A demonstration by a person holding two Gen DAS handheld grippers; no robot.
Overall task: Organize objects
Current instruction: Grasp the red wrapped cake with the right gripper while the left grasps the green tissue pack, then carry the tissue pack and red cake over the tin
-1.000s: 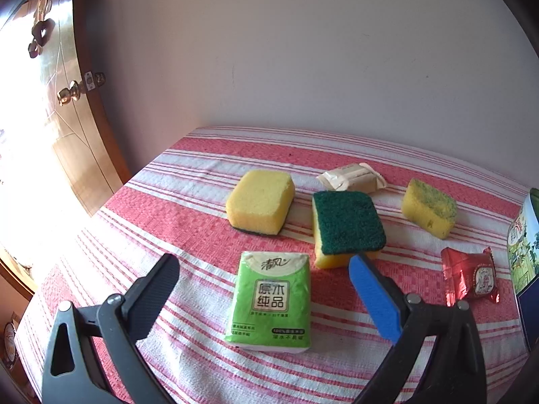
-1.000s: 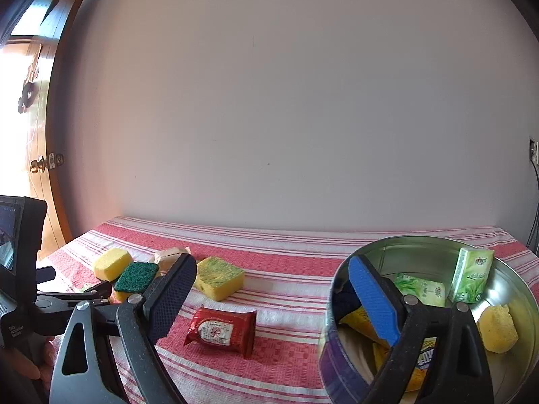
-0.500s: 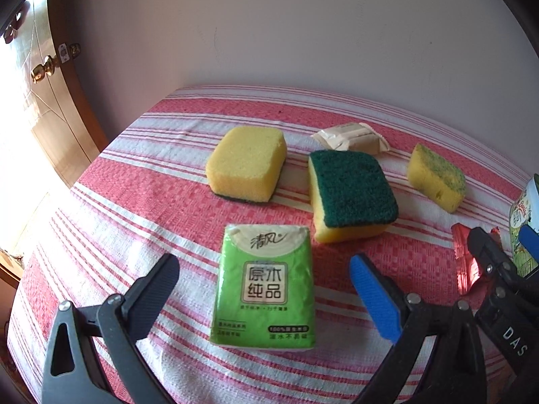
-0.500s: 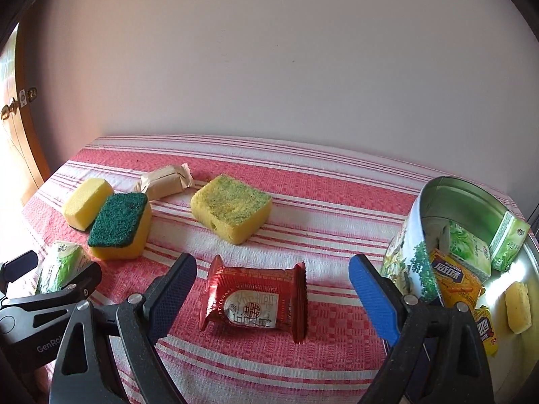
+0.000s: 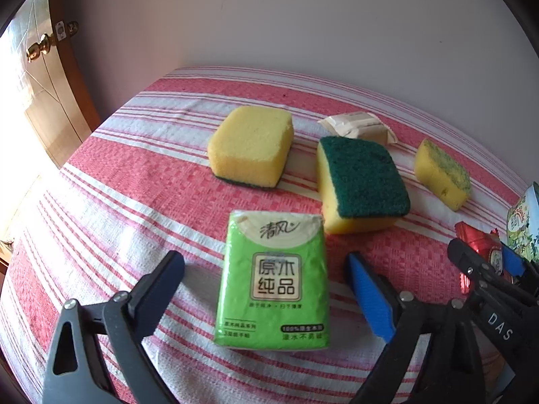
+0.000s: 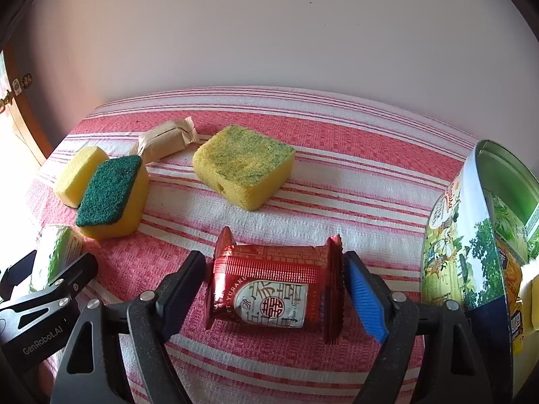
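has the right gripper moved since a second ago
Yes. The right gripper swung left, away from the tin, and down over the red snack packet, which now sits between its closing jaws.

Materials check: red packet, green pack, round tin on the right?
Red packet: glossy metallised film by the look; shiny creases, serrated crimped ends.
Green pack: soft printed plastic wrap, slight sheen, rounded bulging corners; probably tissues inside, contents not visible.
Round tin: likely metal; printed outer wall, bare reflective silvery inside.

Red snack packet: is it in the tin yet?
No. The red snack packet lies flat on the striped tablecloth, beside the tin.
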